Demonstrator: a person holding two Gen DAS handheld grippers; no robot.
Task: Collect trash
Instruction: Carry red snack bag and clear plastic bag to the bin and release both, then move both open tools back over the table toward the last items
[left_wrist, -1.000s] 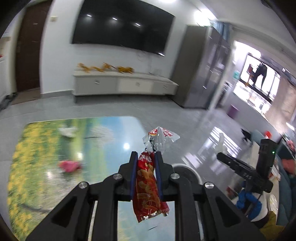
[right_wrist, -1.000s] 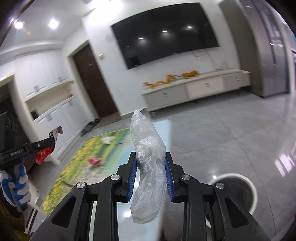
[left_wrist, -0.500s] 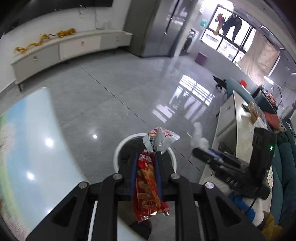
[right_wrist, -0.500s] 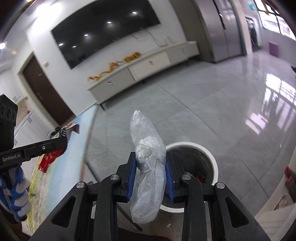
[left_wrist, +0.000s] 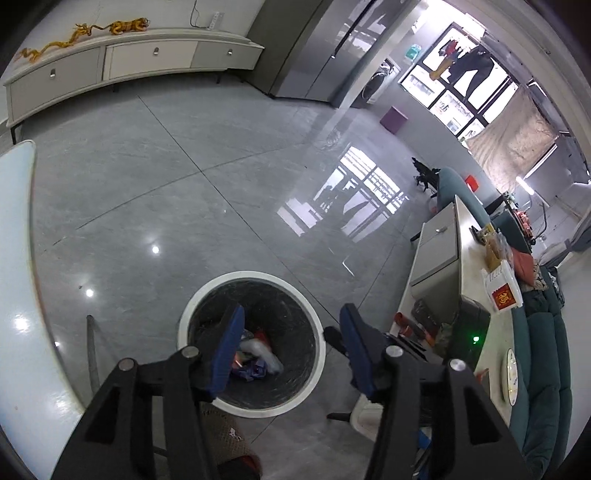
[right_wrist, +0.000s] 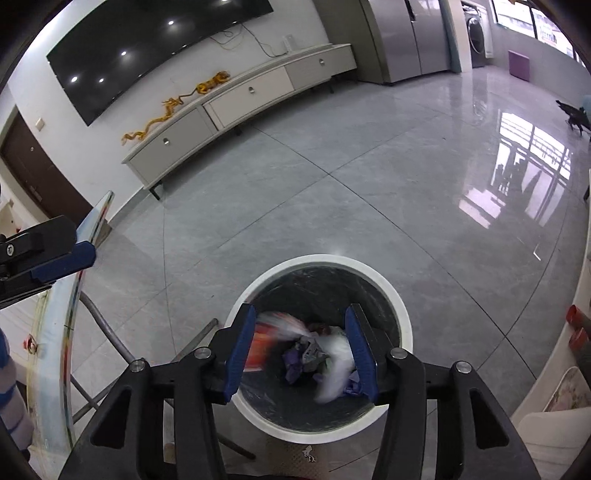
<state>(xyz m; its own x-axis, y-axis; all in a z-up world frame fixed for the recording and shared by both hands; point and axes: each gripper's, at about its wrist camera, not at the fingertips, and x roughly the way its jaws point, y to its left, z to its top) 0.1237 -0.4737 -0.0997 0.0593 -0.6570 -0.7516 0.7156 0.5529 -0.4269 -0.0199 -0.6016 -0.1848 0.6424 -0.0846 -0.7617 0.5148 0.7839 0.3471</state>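
A round bin with a white rim (left_wrist: 255, 274) and a black liner stands on the grey floor. My left gripper (left_wrist: 291, 310) hangs over it, its jaws opening with nothing between the blue pads. My right gripper (right_wrist: 300, 312) is above the same bin (right_wrist: 317, 257), jaws also opening and empty. Below them a red snack wrapper (right_wrist: 264, 341) and a clear plastic bag (right_wrist: 334, 369) show as blurs inside the bin, on top of purple and other trash (left_wrist: 258, 354). The left gripper's fingers (right_wrist: 62, 258) reach in from the left edge of the right wrist view.
A glass table edge (left_wrist: 18, 258) curves along the left, with its metal legs (right_wrist: 107, 332) close to the bin. A low white TV cabinet (right_wrist: 240, 96) lines the far wall. A white side cabinet (left_wrist: 443, 258) and a teal sofa (left_wrist: 546, 369) stand on the right.
Both grippers swung away from the table, tilted down and came over the bin. Their jaws opened; the red wrapper and the clear bag left them and now show inside the bin.
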